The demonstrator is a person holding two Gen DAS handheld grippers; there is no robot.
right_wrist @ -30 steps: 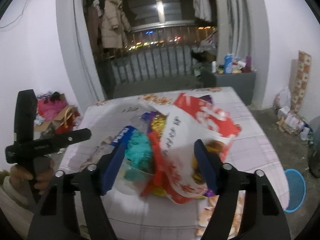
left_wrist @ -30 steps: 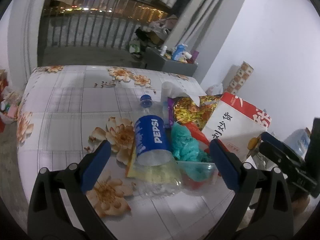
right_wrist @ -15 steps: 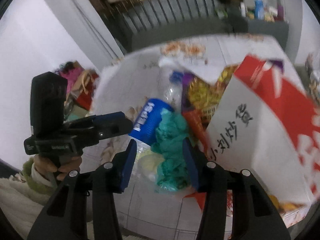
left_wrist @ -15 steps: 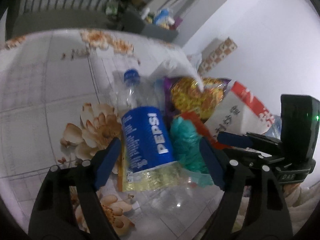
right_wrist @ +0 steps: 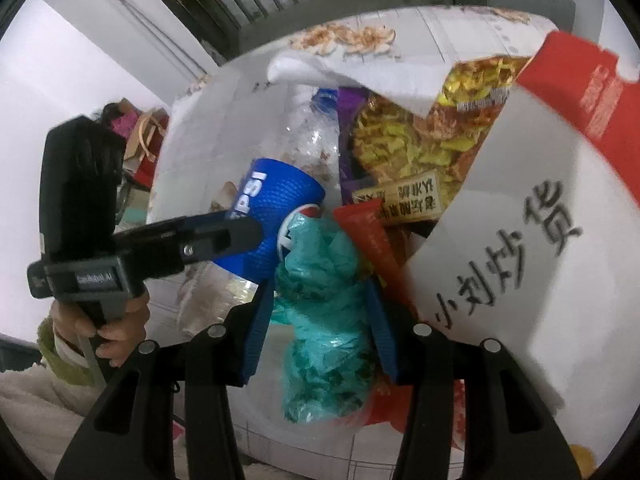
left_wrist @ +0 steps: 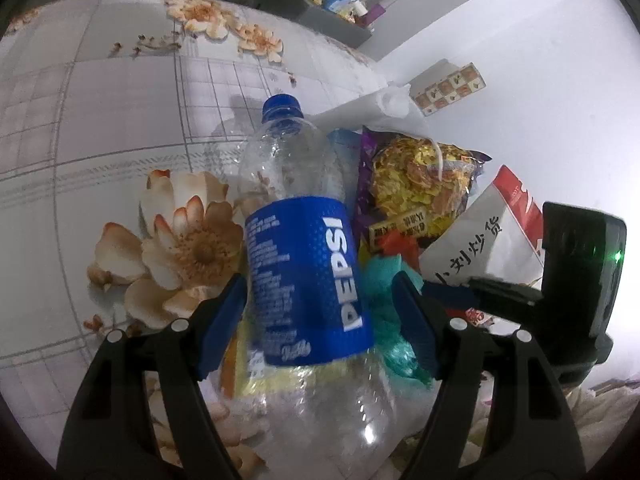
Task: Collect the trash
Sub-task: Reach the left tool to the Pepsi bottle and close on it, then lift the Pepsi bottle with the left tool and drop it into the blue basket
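A pile of trash lies on the flowered tablecloth (left_wrist: 100,92). An empty Pepsi bottle (left_wrist: 304,276) with a blue label lies between the pads of my left gripper (left_wrist: 320,304), which closes on its label. A crumpled teal plastic bag (right_wrist: 320,292) sits between the pads of my right gripper (right_wrist: 320,316), which grips it. The bag also shows in the left wrist view (left_wrist: 384,280). The bottle also shows in the right wrist view (right_wrist: 280,196).
A purple-and-yellow snack bag (left_wrist: 416,184), a red-and-white paper bag (right_wrist: 540,220), a red wrapper (right_wrist: 368,236) and a white tissue (right_wrist: 360,72) crowd the pile. A white wall (left_wrist: 540,60) stands close on the right. A grey cabinet with bottles (left_wrist: 320,8) stands beyond the table.
Both grippers moved down and forward into the pile. The left jaws narrowed onto the Pepsi bottle. The right jaws narrowed onto the teal bag.
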